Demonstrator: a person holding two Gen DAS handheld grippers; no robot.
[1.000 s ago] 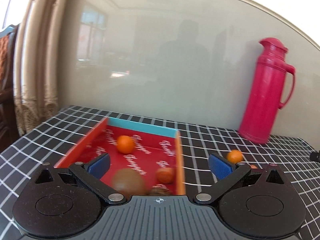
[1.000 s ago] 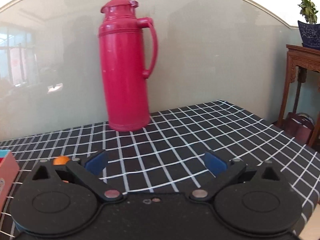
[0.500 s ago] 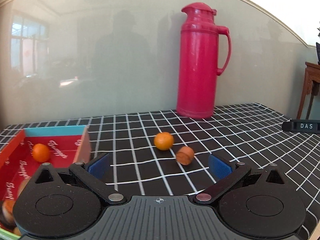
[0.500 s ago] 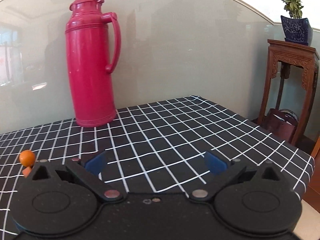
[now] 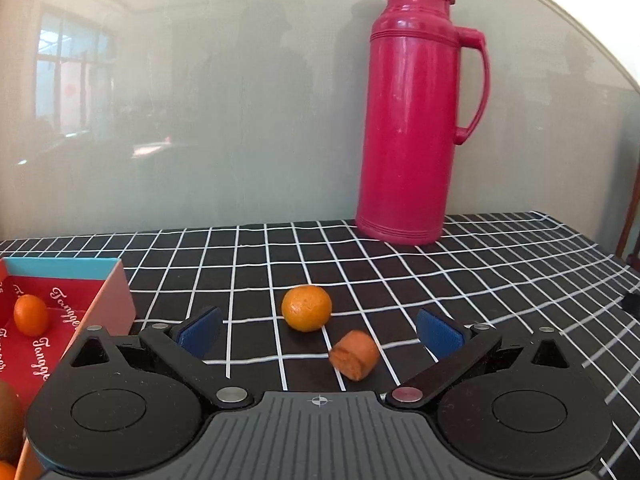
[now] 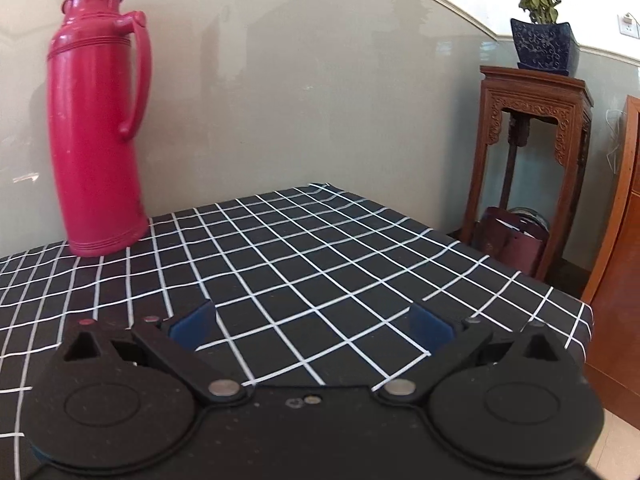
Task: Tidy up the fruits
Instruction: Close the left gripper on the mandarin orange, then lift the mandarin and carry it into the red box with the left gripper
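In the left wrist view a round orange tangerine (image 5: 307, 308) and a small orange-brown fruit piece (image 5: 354, 355) lie on the black checked tablecloth, between and just beyond my open, empty left gripper (image 5: 320, 330). At the left stands a red box (image 5: 116, 292) with a blue back wall; it holds a small tangerine (image 5: 30, 315) and a brown fruit (image 5: 8, 412) at the frame edge. My right gripper (image 6: 312, 326) is open and empty over bare tablecloth; no fruit shows in its view.
A tall pink-red thermos (image 5: 416, 116) stands at the back of the table by the wall; it also shows in the right wrist view (image 6: 96, 120). The table's right edge (image 6: 560, 296) drops off beside a carved wooden stand (image 6: 532, 168) with a potted plant (image 6: 542, 32).
My left gripper swung right from over the red box to face the two loose fruits and closed in on them. My right gripper turned right; the tangerine left its view.
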